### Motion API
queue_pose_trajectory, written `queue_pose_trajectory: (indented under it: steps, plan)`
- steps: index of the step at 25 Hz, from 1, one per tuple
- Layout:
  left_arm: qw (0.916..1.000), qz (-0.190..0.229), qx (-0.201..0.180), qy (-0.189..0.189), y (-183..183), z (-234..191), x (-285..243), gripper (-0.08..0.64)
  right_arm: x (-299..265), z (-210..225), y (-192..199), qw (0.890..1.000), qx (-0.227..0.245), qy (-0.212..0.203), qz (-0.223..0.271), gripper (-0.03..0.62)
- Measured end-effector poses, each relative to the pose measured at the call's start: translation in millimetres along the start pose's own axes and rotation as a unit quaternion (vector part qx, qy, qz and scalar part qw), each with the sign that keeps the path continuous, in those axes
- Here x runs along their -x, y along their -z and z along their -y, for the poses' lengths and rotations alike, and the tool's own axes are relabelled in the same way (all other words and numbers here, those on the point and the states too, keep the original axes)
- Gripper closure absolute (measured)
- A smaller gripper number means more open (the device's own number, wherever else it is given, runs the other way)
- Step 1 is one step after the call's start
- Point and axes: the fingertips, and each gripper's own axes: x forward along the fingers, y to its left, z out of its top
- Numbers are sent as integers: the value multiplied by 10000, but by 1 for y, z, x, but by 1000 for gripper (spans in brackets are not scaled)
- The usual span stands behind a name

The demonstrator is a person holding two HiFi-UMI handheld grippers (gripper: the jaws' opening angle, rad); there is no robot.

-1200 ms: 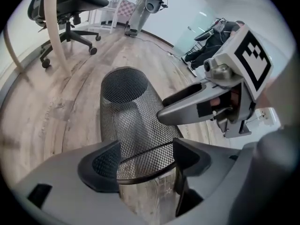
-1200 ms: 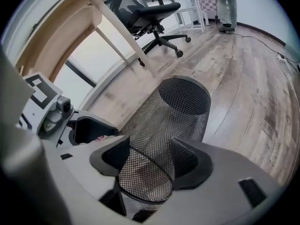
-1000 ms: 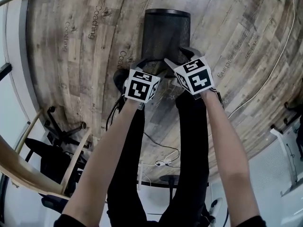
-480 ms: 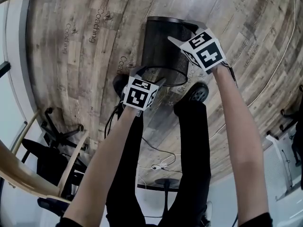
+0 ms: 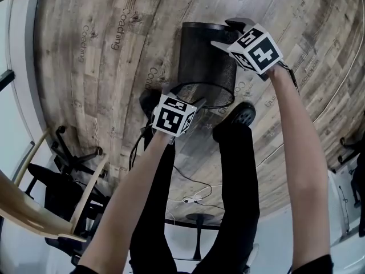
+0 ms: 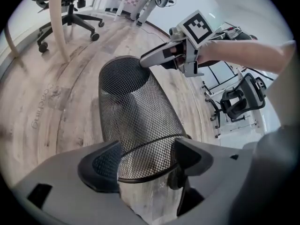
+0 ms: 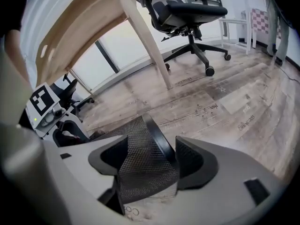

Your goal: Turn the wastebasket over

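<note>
The black mesh wastebasket (image 5: 205, 56) lies tilted on the wood floor, its closed base far from me and its open wire rim near my legs. My left gripper (image 5: 189, 99) grips that near rim: in the left gripper view the rim and mesh wall (image 6: 136, 107) run between the jaws (image 6: 143, 158), one pad showing through the mesh. My right gripper (image 5: 226, 33) is at the far base. In the right gripper view the base edge (image 7: 154, 135) sits between its jaws (image 7: 150, 156), which are opening and do not press on it. The right gripper (image 6: 146, 60) also shows in the left gripper view.
Black office chairs (image 7: 192, 13) (image 6: 239, 97) stand around. A light wooden frame (image 7: 140, 32) (image 5: 34, 210) rises at my left. Cables (image 5: 194, 196) trail on the floor by my feet. My shoe (image 5: 242, 113) is close to the basket's rim.
My right gripper left the near rim and travelled along the basket to its far base. The left gripper stayed at the rim, and the basket barely shifted.
</note>
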Motion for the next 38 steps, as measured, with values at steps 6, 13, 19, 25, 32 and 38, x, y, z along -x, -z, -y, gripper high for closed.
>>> queue_pose_trajectory:
  steps: [6,13,19,25,32,38]
  plan:
    - [10000,-36,7,12,0,0,0,190,-6,-2,1,9977,76,-614,-272,287]
    - [10000,-23,-65,-59,-1,0,1,190,-2,-4,0,9966,380,-597,-415,289]
    - [9993,106,-311,-177,-5,9,-2,190,12,1,5,9957,581,-436,-578,365]
    - [9987,1,-418,-285,-6,18,-6,187,10,-9,24,9839,1000,-840,-1221,281]
    - [9988,-5,-383,-290,-8,15,-5,183,6,-7,24,9753,1272,-1155,-1392,272]
    - [9982,60,-411,-439,-9,22,-7,183,11,-6,30,9741,1422,-1014,-1439,273]
